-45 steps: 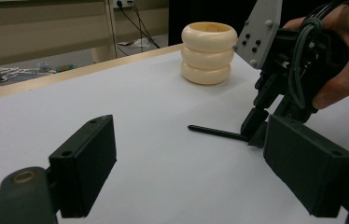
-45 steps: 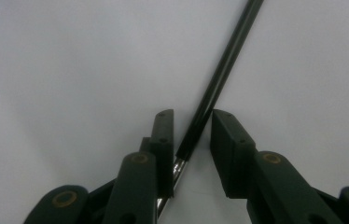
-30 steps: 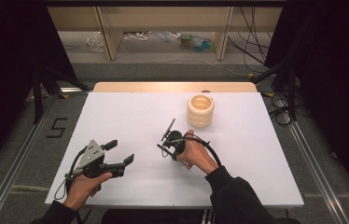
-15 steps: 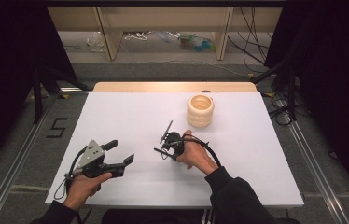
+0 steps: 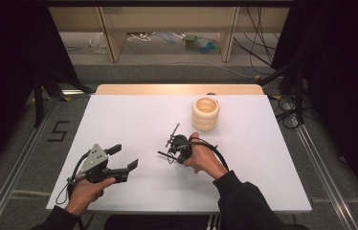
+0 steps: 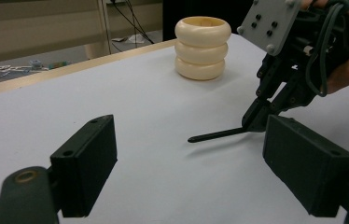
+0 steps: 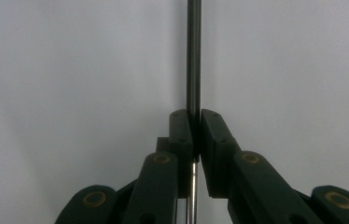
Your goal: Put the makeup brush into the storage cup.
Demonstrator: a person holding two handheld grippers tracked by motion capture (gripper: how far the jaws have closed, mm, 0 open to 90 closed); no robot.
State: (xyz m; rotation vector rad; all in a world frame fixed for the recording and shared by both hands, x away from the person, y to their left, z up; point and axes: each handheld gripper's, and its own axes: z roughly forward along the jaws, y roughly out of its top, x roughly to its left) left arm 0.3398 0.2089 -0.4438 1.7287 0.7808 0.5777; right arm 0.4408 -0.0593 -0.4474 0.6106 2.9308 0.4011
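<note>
On the near left of the white bench (image 5: 134, 115) the left claw (image 5: 123, 158) rests low in the person's hand, a grey three-cornered plate on its back, its two blocky black jaws standing wide with nothing between them. Its own view shows those matte, flat-faced pads (image 6: 86, 161) framing bare bench.

Toward the middle, the right claw (image 5: 166, 149) is clamped shut on a thin black rod (image 5: 173, 133). From above the rod looks like a slim stick slanting away from the hand. The right gripper view shows it as a smooth, straight, dark shaft (image 7: 193, 56) pinched between the closed jaws and running on over the sheet. In the left gripper view it pokes out nearly level, just over the bench (image 6: 217, 135).

Farther right, near the far edge, stands a cream stack of three rounded rings (image 5: 205, 114), glossy and hollow at the top, well apart from both claws.

The bench top is plain, smooth white with a wooden strip along its far side. Beyond it are a pale shelf frame, loose cables on a grey floor, and dark curtains at both sides.
</note>
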